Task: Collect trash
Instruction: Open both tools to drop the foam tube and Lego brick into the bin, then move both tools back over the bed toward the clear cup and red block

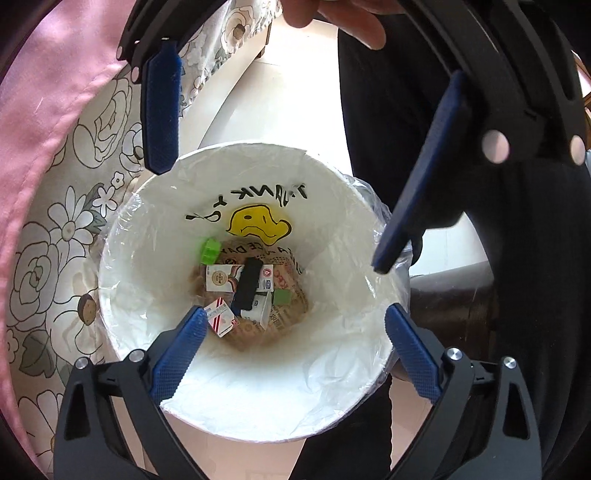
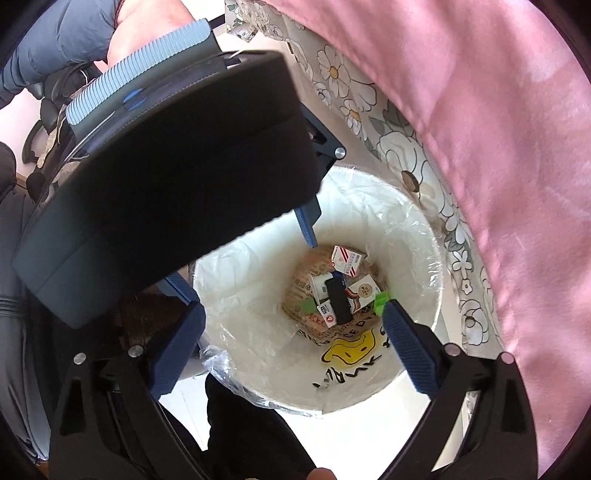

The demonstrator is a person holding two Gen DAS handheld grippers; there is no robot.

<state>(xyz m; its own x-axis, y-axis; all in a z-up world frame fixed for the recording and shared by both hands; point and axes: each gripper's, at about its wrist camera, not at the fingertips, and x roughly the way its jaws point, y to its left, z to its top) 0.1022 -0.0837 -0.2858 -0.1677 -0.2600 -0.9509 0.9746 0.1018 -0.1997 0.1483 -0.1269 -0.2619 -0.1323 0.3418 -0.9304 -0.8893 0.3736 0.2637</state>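
A white bin (image 1: 122, 295) (image 2: 424, 229) lined with a clear bag stands on the floor below both grippers. At its bottom lie a black oblong thing (image 1: 247, 284) (image 2: 338, 301), a red-and-white carton (image 1: 221, 319) (image 2: 347, 260), other small cartons, green blocks (image 1: 210, 251) (image 2: 382, 299) and a printed brown paper bag. My left gripper (image 1: 295, 314) (image 2: 243, 258) hangs over the bin's mouth, open, with nothing between its fingers. My right gripper (image 2: 293, 308) (image 1: 269, 218) faces it from the opposite side, also open and holding nothing.
A floral cloth (image 1: 55, 240) (image 2: 399, 147) and a pink cloth (image 1: 44, 110) (image 2: 498, 147) hang close beside the bin. A person's dark trousers (image 1: 399, 110) stand on the other side, with a hand (image 1: 332, 18) above. A dark wooden piece (image 1: 450, 295) sits by the rim.
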